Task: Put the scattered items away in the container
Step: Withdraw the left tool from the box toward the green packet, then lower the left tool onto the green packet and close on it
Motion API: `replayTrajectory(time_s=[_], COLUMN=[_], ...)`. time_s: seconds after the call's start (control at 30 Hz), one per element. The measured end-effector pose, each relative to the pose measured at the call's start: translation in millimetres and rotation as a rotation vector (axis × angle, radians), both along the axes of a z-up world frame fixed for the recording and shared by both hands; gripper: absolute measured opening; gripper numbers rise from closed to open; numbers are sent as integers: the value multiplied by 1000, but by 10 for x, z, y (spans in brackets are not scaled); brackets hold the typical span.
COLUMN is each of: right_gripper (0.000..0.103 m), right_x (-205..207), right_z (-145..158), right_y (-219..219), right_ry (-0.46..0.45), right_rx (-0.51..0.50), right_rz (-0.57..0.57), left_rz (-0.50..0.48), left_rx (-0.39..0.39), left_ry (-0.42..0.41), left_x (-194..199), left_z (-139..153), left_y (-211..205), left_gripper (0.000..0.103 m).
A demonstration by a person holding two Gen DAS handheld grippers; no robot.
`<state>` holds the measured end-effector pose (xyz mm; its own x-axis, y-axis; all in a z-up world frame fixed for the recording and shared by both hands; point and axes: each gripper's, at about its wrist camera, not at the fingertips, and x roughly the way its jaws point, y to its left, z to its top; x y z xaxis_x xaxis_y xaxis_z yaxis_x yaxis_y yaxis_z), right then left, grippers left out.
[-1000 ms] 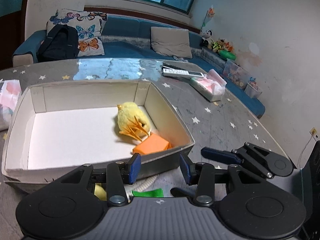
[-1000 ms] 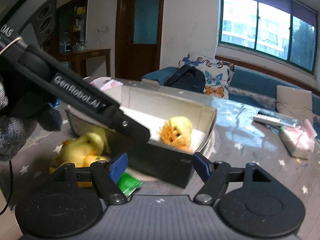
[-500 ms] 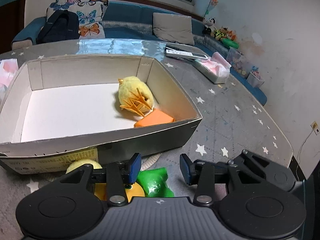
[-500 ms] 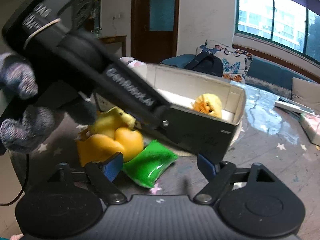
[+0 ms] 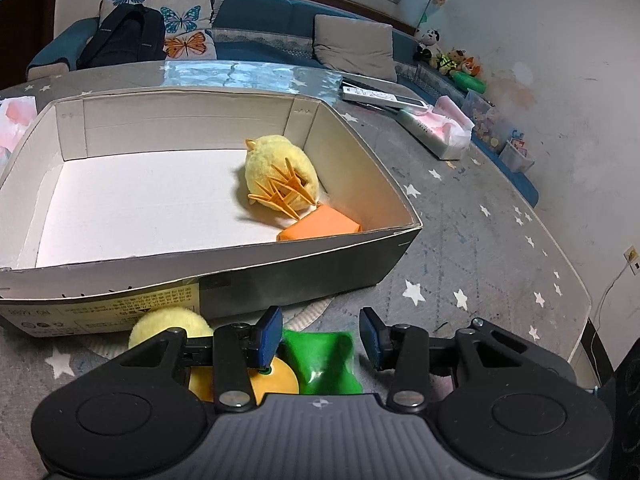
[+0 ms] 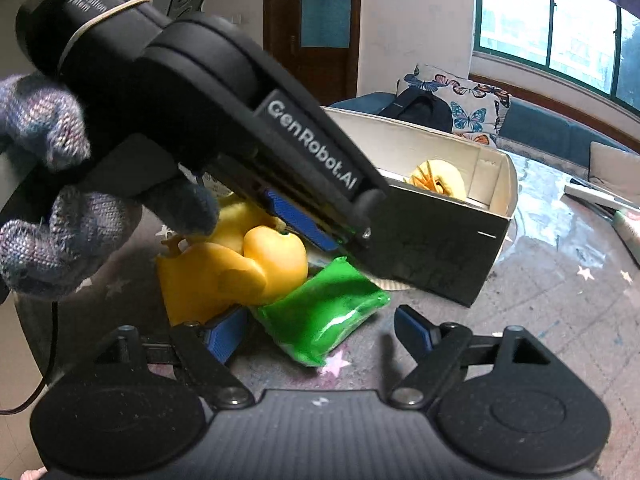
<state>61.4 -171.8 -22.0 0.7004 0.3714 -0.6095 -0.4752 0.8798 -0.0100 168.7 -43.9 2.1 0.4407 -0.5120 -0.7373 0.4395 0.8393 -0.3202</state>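
Observation:
A green pouch (image 5: 324,360) lies on the star-patterned table in front of the cardboard box (image 5: 320,268). My left gripper (image 5: 322,336) hangs open just over it, one blue pad on either side and neither pressing. In the right wrist view the same green pouch (image 6: 320,316) lies between the pads of my right gripper (image 6: 320,334), which is open too. A yellow duck toy (image 6: 240,268) rests against the pouch's left side. Inside the box sit a yellow plush chick (image 5: 280,180) and an orange block (image 5: 320,228).
A gloved hand (image 6: 40,184) holds the left gripper's body (image 6: 224,100), which crosses the right wrist view above the duck. A tissue pack (image 5: 440,128) and remotes (image 5: 380,96) lie far right. The table edge (image 5: 576,280) runs along the right. A sofa stands behind.
Both grippers have sunk toward the table in front of the box, bringing the green pouch and the duck into close view. The right jaws stand wider than a second ago.

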Motion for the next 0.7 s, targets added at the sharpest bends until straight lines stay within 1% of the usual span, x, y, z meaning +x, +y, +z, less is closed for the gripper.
replayTrajectory(time_s=[0.1,0.3,0.43,0.53,0.7], right_gripper=[83,83,83,83,83], right_x=[-9,20,-10,-5,-60], right_z=[-6,13,54,77,90], right_y=[12,-40,-132,-214,-241], right_ry=[-11,-20,-33,-26,-12], right_rx=[-8,-22,-39,-39,-17], right_rz=[-3,-50,-89,-116,-104], left_rz=[-2,-4,3,5,8], left_rx=[2,-6,-13,-17,-22], left_ry=[1,7,13,18,23], left_x=[-2,-2,1,1,1], left_z=[-3,-5,2,9,21], left_y=[-16,-10,-11,-22,-70], left_gripper=[45,45,45,45,45])
